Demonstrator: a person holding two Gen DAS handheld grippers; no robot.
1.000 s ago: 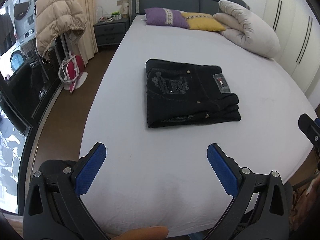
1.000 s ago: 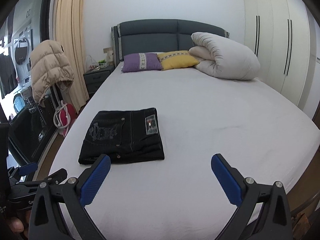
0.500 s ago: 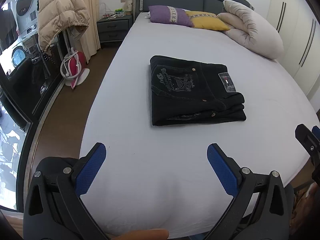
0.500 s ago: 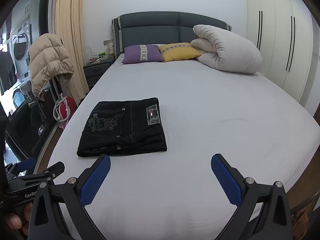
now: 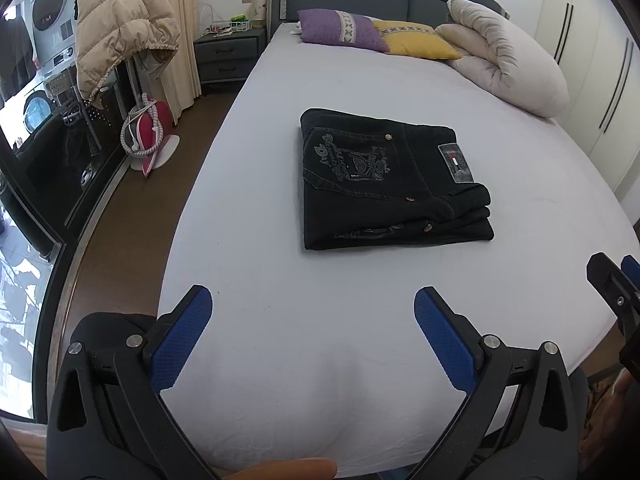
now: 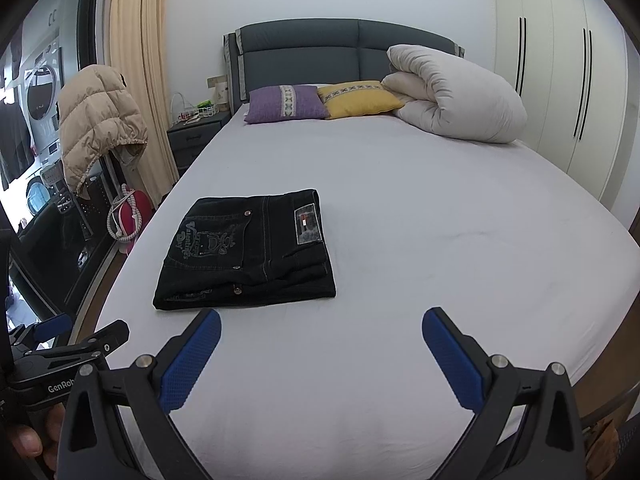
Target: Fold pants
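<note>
Overhead, left tongs [image 5: 312,312] spread wide apart, holding nothing, hung above the bed [image 5: 360,320], right tongs [image 6: 322,330] likewise wide apart and empty, touching nothing, black pants [image 5: 388,184] lay folded flat on the bed ahead of both.

Purple pillow [image 6: 285,103] beside yellow pillow [image 6: 360,99]; rolled duvet [image 6: 456,96] alongside.

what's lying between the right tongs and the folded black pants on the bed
Nothing but bare white sheet. In the right wrist view, the open right tongs hang just short of the pants, apart from them.
</note>
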